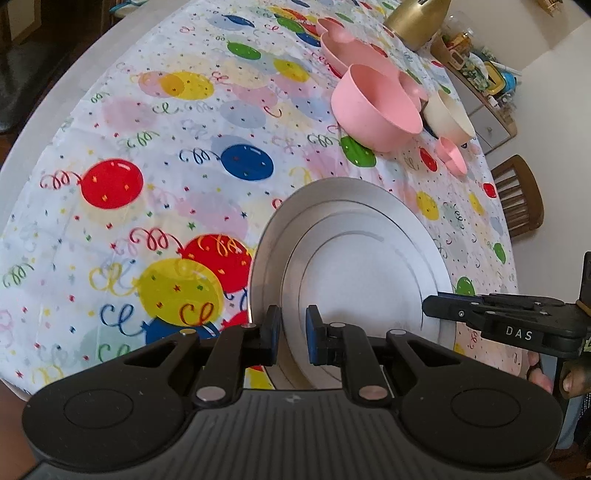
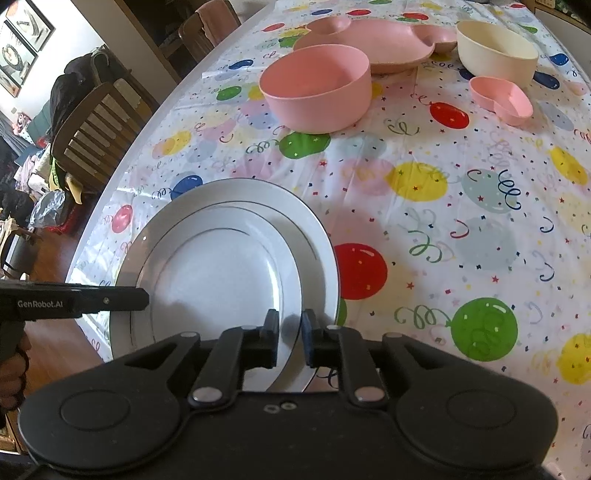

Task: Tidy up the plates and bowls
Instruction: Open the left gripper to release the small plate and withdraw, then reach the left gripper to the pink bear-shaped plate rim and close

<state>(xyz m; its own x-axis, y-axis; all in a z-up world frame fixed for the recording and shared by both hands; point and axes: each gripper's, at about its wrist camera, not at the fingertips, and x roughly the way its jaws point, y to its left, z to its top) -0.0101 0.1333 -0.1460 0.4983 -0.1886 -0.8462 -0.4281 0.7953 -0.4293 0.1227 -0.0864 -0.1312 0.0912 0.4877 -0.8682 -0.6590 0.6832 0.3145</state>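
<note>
Two white plates are stacked on the balloon-print tablecloth (image 1: 166, 166), the smaller plate (image 1: 362, 280) (image 2: 221, 280) resting inside the larger one (image 1: 266, 258) (image 2: 317, 229). My left gripper (image 1: 293, 332) is shut on the smaller plate's near-left rim. The same gripper's tip (image 2: 146, 295) shows in the right wrist view at the stack's left edge. On the opposite side, my right gripper (image 2: 290, 332) has that plate's rim between its narrow jaws, and its tip (image 1: 430, 306) rests at the right rim. Farther back stand a pink bowl (image 1: 373, 107) (image 2: 317, 88) and a cream bowl (image 1: 448, 114) (image 2: 495, 51).
A pink mouse-shaped divided plate (image 2: 388, 40) lies behind the pink bowl. A small pink heart dish (image 2: 502, 98) sits beside the cream bowl. A gold vase (image 1: 417, 18) stands at the far end. Wooden chairs (image 2: 96, 129) (image 1: 517, 195) flank the table, whose edge runs close to the plates.
</note>
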